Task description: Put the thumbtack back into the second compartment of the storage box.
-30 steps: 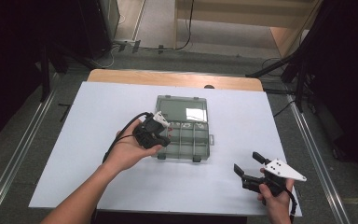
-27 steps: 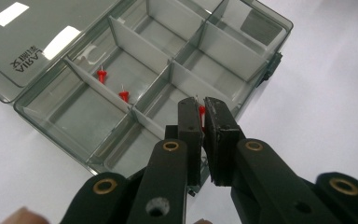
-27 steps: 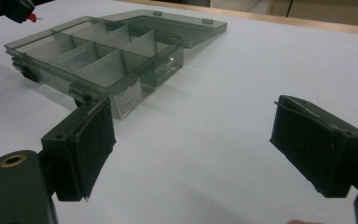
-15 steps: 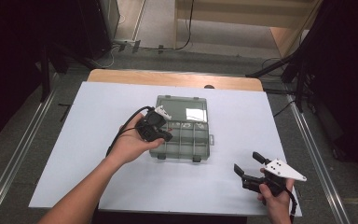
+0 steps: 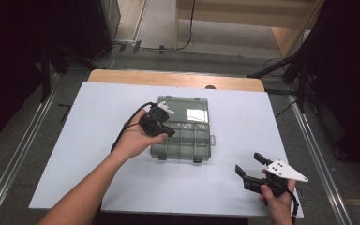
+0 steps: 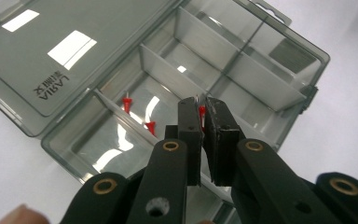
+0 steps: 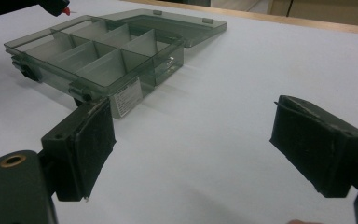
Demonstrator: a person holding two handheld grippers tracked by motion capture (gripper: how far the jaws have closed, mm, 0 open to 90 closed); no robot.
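Pin over the box
Left gripper pinches a red pin above the open box; right gripper gapes empty near the table's front edge.

Three small red push pins are showing, two lying inside one clear grey plastic compartment box, which is sitting on one white bench.

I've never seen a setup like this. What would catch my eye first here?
Probably the smoky clear compartment box lying open mid-table on the white sheet, its lid flat behind it. Over it, the left gripper pinches a tiny red pushpin between shut jaws, with two more red pushpins already in one compartment. At the near right, the right gripper waits with jaws spread.
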